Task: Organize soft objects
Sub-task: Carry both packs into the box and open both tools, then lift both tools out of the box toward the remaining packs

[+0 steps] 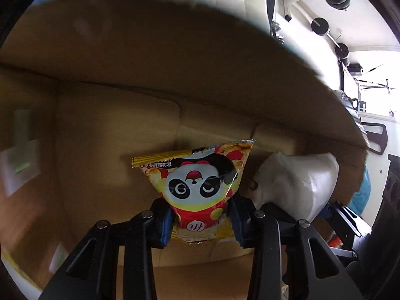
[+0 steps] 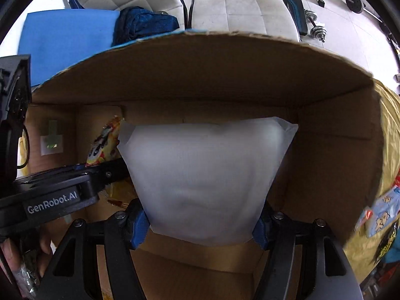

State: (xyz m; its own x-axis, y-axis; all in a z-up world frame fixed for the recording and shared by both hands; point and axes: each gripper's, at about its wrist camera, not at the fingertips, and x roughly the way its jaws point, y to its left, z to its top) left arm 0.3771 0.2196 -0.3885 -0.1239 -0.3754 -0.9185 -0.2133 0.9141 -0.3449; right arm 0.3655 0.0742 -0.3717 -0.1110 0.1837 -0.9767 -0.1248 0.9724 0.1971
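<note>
**Two bags held over an open cardboard box**

Brown cardboard fills both wrist views: the open box (image 1: 105, 130) lies below both grippers, its far wall (image 2: 200, 75) rising ahead of them and its floor flaps showing beneath.

From the left gripper (image 1: 201, 221) outward: its blue-padded fingers (image 1: 166, 227) are clenched on the lower part of a yellow and red snack bag (image 1: 197, 182) printed with a panda face. The bag stands up from the jaws, its crimped top edge toward the far wall, inside the box opening. Just to its right in that view is a white bag (image 1: 300, 182).

From the right gripper (image 2: 201, 227) outward: its blue pads (image 2: 140, 225) press on both lower edges of the white bag (image 2: 205, 175), a puffy, frosted pouch that widens upward and hides much of the box floor. To its left, the snack bag (image 2: 102, 145) shows edge-on behind the black body of the left gripper (image 2: 105, 172). A pale label (image 2: 51, 142) is stuck on the left inner wall.

Beyond the box are a blue mat (image 2: 65, 37), a dark blue cloth (image 2: 145, 22), white quilted cushions (image 2: 240, 5) and dumbbells (image 2: 317, 27) on the floor. Yellow fabric (image 2: 370, 200) with more small packets (image 2: 380, 217) lies outside the right wall.
</note>
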